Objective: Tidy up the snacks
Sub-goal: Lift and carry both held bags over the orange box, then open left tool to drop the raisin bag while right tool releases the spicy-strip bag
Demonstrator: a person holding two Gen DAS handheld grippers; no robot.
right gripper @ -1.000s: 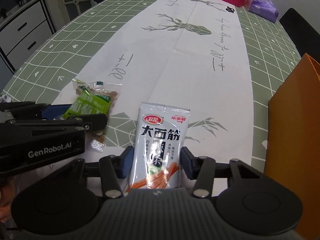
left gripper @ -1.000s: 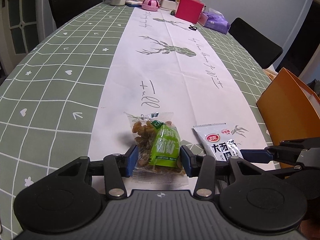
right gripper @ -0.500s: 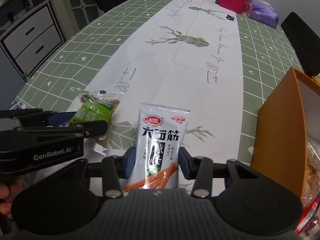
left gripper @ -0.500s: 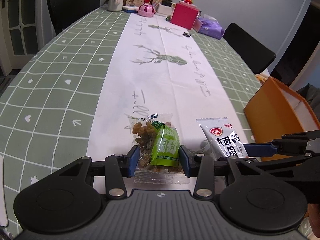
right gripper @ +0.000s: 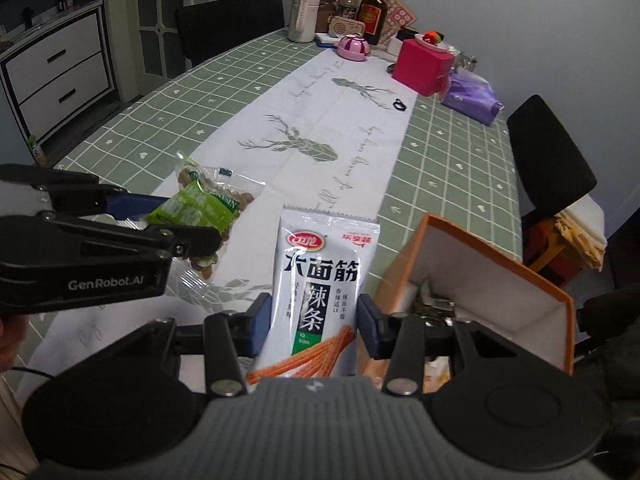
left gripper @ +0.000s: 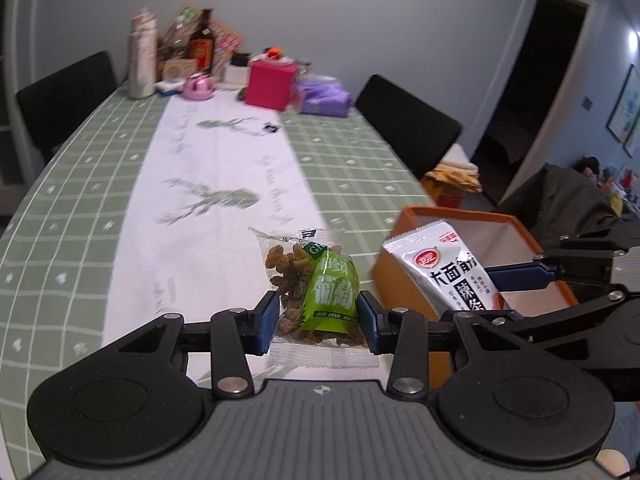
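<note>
The left hand-held gripper [left gripper: 318, 322], at the lower centre of its frame, is clamped half-wide on a green raisin packet [left gripper: 314, 294], held above the desk [left gripper: 80, 184]. The right hand-held gripper [right gripper: 314, 326] likewise grips a silver spicy-strip packet [right gripper: 320, 280], just left of the orange box [right gripper: 472, 272] at lower right.
</note>
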